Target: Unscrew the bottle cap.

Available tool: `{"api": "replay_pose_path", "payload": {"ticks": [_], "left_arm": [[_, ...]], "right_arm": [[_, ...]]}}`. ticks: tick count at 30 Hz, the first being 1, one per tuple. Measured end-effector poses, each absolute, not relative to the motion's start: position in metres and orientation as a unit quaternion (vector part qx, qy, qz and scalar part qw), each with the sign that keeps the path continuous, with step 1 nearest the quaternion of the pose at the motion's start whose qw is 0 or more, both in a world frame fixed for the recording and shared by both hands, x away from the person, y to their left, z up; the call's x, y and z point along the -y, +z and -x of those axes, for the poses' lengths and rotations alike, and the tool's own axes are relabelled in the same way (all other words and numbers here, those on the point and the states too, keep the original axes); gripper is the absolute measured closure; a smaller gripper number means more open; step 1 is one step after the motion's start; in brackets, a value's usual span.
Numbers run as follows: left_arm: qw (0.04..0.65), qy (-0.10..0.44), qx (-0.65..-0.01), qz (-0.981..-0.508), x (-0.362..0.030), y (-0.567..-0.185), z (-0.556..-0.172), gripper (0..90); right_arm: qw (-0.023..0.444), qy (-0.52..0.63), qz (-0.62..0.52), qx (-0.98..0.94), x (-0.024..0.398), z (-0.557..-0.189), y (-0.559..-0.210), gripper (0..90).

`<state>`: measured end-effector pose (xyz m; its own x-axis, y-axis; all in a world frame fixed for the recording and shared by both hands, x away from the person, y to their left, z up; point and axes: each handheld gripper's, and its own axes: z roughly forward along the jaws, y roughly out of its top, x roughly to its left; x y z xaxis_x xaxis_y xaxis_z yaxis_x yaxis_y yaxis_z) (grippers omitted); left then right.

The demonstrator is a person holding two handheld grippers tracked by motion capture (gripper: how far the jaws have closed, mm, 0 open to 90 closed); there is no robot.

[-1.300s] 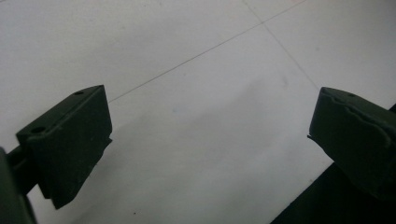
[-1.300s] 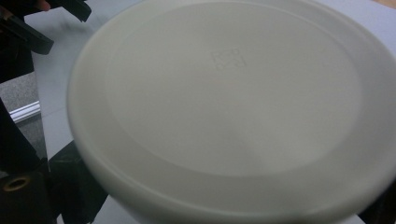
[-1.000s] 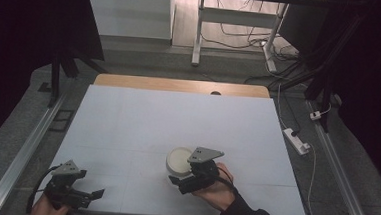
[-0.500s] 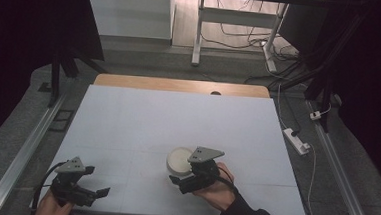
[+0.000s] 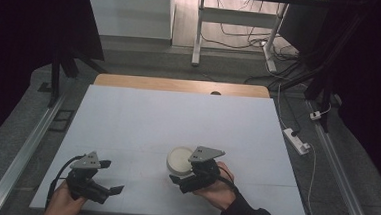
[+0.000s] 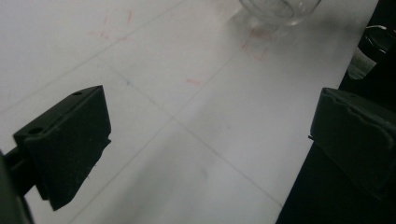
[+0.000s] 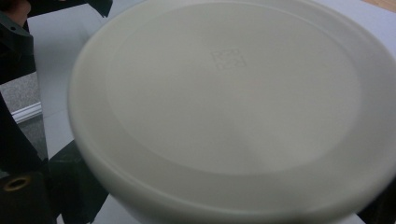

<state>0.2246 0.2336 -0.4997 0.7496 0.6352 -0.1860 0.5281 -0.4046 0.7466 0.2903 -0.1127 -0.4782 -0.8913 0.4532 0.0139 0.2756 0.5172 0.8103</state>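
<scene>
Right, the right gripper (image 5: pixel 182 173) sits at the near middle of the white table (image 5: pixel 177 122), its jaws closed around a round white lidded container (image 5: pixel 180 159) that stands on the tabletop. Over at the near-left corner, the left gripper (image 5: pixel 109 177) hovers with jaws spread wide apart, holding nothing. Its own camera catches a clear glass base (image 6: pixel 280 9) farther along the table.

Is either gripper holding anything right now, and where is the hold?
The right gripper is at the near side of the white lidded container; whether it grips cannot be told. The left gripper is open, holding nothing.
</scene>
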Motion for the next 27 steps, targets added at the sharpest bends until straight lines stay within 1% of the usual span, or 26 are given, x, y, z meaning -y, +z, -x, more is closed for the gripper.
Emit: {"api": "replay_pose_path", "payload": {"ticks": [4,10,19,26,27], "left_arm": [[0.43,0.065,-0.337,-0.835,-0.225,-0.494,-0.231,0.0],[0.428,0.071,-0.315,-0.844,-0.21,-0.486,-0.239,0.0],[0.432,0.081,-0.271,-0.856,-0.184,-0.465,-0.256,0.0],[0.433,0.074,-0.227,-0.869,-0.168,-0.457,-0.269,0.0],[0.437,0.065,-0.207,-0.873,-0.163,-0.454,-0.273,0.0]], "right_arm": [[0.1,0.445,-0.208,-0.865,0.112,-0.29,-0.478,6.3],[0.099,0.446,-0.203,-0.866,0.112,-0.289,-0.478,6.3],[0.092,0.448,-0.191,-0.869,0.11,-0.29,-0.479,6.3],[0.08,0.448,-0.174,-0.873,0.107,-0.29,-0.48,6.3],[0.079,0.448,-0.171,-0.874,0.107,-0.29,-0.481,6.3]]}}
